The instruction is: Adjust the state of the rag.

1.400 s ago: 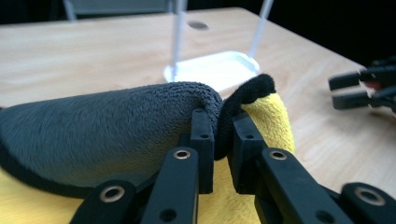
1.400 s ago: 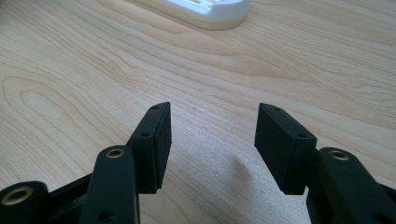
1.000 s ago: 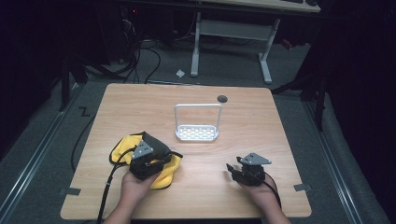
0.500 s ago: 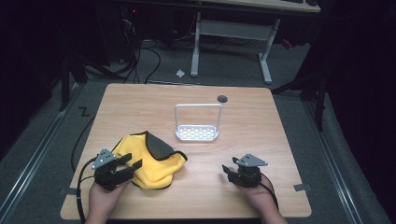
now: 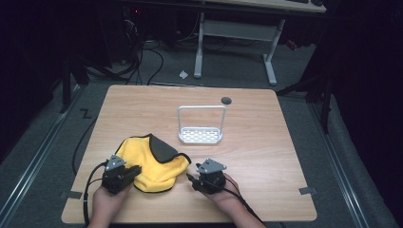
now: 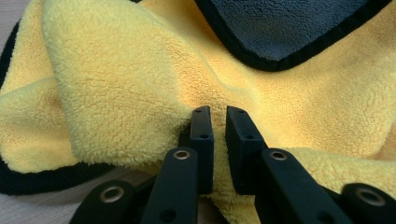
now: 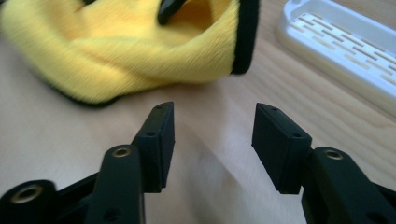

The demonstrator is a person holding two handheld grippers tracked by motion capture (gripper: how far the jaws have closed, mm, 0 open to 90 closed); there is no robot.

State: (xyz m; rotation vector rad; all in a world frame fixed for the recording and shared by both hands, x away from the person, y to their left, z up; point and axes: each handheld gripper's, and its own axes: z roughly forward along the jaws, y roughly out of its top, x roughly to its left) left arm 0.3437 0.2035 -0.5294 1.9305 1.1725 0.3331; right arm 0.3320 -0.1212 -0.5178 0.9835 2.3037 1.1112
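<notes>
A yellow fleece cloth (image 5: 152, 164) with black trim and a grey underside lies crumpled on the wooden table (image 5: 266, 156), near the front left. My left gripper (image 5: 135, 170) is at the cloth's left edge. Its jaws have just been closing and now pinch a fold of yellow cloth (image 6: 116, 84) between the pads, as the left gripper (image 6: 219, 116) view shows. My right gripper (image 5: 190, 179) sits just right of the cloth, low over the table. In its own view the right gripper (image 7: 212, 114) is open over bare wood, the cloth (image 7: 140, 51) a short way ahead.
A white slotted rack (image 5: 200, 135) with a tall wire handle stands at the table's middle; its edge (image 7: 345, 51) shows right of the right gripper. A dark round hole (image 5: 226, 100) is near the far edge. Desk legs and cables lie on the floor beyond.
My left gripper moved off the top of the cloth to its left edge and closed on a fold. The right gripper slid left toward the cloth. The cloth lies more spread.
</notes>
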